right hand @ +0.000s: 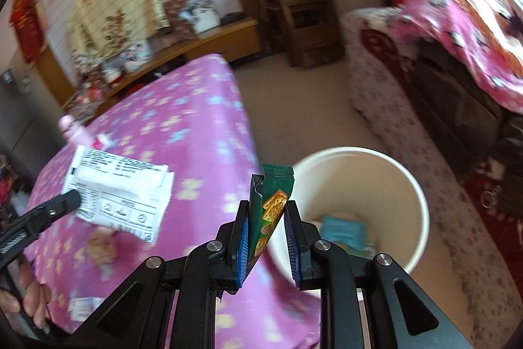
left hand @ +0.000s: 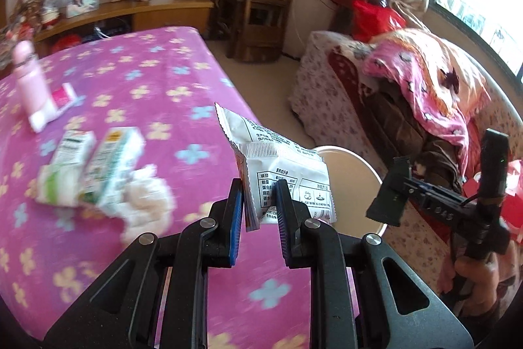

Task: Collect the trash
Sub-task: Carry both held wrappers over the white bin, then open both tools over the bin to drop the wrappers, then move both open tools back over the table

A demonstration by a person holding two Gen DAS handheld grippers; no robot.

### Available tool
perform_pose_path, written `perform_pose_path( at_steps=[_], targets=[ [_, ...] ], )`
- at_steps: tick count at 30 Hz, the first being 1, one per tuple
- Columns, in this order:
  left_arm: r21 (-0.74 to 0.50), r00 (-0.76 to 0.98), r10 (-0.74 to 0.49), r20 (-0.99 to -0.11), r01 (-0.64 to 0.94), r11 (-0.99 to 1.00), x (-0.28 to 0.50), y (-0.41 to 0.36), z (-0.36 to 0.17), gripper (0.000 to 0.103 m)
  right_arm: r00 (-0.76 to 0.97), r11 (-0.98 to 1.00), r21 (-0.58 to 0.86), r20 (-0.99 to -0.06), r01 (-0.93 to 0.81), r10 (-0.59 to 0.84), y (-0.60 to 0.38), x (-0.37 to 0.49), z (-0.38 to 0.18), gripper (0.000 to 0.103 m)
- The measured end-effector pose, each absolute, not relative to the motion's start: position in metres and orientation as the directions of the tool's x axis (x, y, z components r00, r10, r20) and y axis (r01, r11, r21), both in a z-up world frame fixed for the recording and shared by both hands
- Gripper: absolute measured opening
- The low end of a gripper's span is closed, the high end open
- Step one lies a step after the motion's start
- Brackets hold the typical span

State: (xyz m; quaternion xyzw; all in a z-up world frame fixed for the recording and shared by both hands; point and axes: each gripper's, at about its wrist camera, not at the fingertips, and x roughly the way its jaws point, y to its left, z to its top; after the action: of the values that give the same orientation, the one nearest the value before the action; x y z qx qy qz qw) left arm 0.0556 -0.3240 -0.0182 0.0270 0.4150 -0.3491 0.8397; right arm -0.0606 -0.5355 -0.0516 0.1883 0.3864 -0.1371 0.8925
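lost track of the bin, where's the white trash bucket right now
In the right wrist view the white bucket stands on the floor just right of the pink-clothed table, directly beyond the right gripper.

A white bin [right hand: 356, 208] stands on the floor just beside the pink flowered bench [right hand: 183, 133], its mouth wide open and unblocked from above, with only a few scraps at the bottom. A strip of bare floor [right hand: 294, 107] runs between the bench and a covered sofa [right hand: 402, 107]. On the bench, cartons [left hand: 88, 165], a crumpled tissue [left hand: 147, 201] and a pink bottle [left hand: 31, 77] crowd the left part.
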Motion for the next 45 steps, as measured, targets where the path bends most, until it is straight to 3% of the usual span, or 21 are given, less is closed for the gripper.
perform_pose_path(
  at_steps=[9, 10, 11, 12, 14, 16, 17, 30, 45],
  targets=[
    [-0.242, 0.357, -0.538, -0.763, 0.615, 0.751, 0.051, -0.412, -0.052, 0.017, 0.587, 0.841, 0.205, -0.795, 0.501, -0.155, -0.594, -0.059, -0.096, 0.020],
    [-0.245, 0.352, -0.536, -0.767, 0.612, 0.752, 0.051, -0.419, -0.057, 0.017, 0.583, 0.834, 0.203, -0.796, 0.514, -0.165, -0.597, -0.059, -0.098, 0.021],
    [-0.259, 0.337, -0.538, -0.772, 0.607, 0.751, 0.052, -0.427, -0.063, 0.018, 0.575, 0.826, 0.200, -0.799, 0.527, -0.173, -0.600, -0.061, -0.100, 0.033],
    [-0.279, 0.319, -0.545, -0.775, 0.601, 0.749, 0.052, -0.433, -0.068, 0.019, 0.567, 0.817, 0.198, -0.803, 0.542, -0.181, -0.604, -0.064, -0.101, 0.044],
    [-0.303, 0.290, -0.550, -0.783, 0.594, 0.745, 0.053, -0.438, -0.076, 0.022, 0.578, 0.810, 0.210, -0.794, 0.548, -0.186, -0.606, -0.068, -0.101, 0.045],
    [-0.294, 0.278, -0.537, -0.796, 0.599, 0.745, 0.051, -0.443, -0.083, 0.037, 0.580, 0.816, 0.201, -0.793, 0.542, -0.189, -0.606, -0.073, -0.099, 0.045],
    [-0.285, 0.282, -0.533, -0.798, 0.602, 0.746, 0.049, -0.442, -0.085, 0.040, 0.579, 0.818, 0.200, -0.793, 0.539, -0.188, -0.606, -0.074, -0.099, 0.045],
    [-0.192, 0.381, -0.474, -0.794, 0.582, 0.790, 0.040, -0.378, -0.071, 0.041, 0.619, 0.856, 0.264, -0.781, 0.445, -0.081, -0.553, -0.068, -0.091, 0.045],
    [-0.173, 0.399, -0.443, -0.803, 0.555, 0.813, 0.014, -0.283, -0.065, 0.041, 0.629, 0.923, 0.271, -0.776, 0.274, 0.041, -0.450, -0.041, -0.073, 0.046]
  ],
)
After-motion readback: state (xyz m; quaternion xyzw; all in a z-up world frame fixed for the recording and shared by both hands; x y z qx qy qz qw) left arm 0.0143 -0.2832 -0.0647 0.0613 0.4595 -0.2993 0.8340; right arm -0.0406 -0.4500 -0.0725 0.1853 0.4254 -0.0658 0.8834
